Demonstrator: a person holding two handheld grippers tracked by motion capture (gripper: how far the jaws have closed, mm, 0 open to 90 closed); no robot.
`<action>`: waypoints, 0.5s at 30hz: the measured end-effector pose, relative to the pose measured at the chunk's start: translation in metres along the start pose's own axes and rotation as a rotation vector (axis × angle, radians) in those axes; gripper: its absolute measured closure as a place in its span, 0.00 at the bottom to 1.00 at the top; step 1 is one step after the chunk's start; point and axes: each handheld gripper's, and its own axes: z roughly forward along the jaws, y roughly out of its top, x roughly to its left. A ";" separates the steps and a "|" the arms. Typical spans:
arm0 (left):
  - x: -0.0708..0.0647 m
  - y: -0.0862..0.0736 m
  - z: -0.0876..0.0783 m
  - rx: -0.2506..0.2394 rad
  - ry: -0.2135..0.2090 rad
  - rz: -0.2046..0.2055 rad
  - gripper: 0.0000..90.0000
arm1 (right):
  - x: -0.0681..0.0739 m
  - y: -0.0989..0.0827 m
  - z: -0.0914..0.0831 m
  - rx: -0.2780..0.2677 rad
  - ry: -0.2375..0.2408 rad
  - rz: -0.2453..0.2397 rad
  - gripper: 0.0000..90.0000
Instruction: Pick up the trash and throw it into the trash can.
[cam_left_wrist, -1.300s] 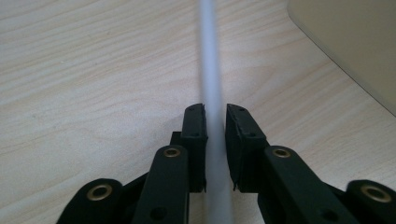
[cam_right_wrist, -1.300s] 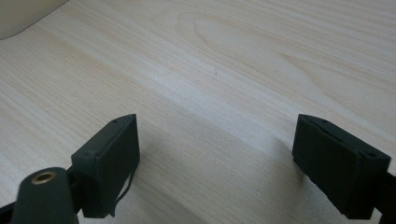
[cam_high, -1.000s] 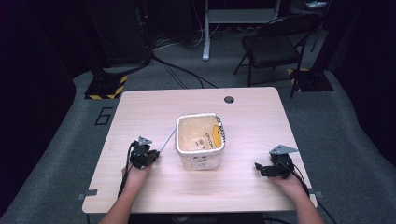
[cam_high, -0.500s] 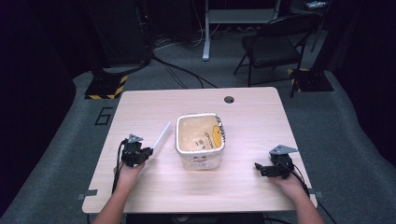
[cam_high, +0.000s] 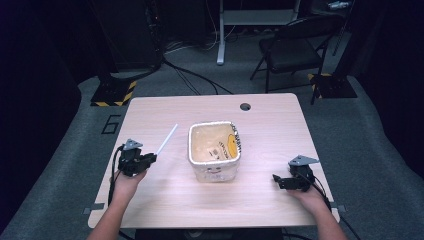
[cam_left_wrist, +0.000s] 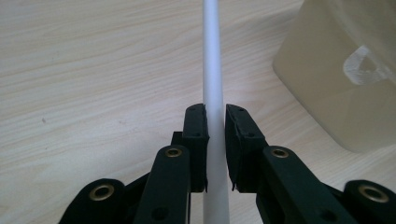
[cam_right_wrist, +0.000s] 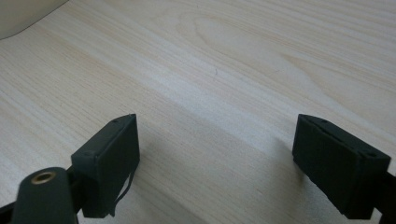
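Leftward from the tub (cam_high: 215, 152), the left gripper (cam_left_wrist: 215, 135) has carried the white rod (cam_left_wrist: 212, 70), jaws clamped on it; right gripper (cam_right_wrist: 233, 158) jaws open over the surface (cam_right_wrist: 224, 56).

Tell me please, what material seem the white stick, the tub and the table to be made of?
White stick: probably plastic, perhaps paper; smooth, matte, uniform white. Tub: likely thin translucent plastic, since its cream wall looks milky and faintly glossy; a printed label lies inside. Table: pale wood or wood-look laminate, as fine grain lines show; which one is unclear.
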 end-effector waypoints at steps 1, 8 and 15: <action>0.000 0.001 -0.002 -0.001 -0.004 0.000 0.88 | 0.000 0.000 0.000 0.000 0.000 0.000 0.16; -0.005 0.009 -0.014 -0.003 -0.021 0.029 0.88 | 0.000 0.000 0.000 0.000 0.000 -0.001 0.16; -0.012 0.020 -0.027 -0.010 -0.037 0.063 0.88 | 0.000 0.000 0.000 0.000 -0.001 -0.001 0.16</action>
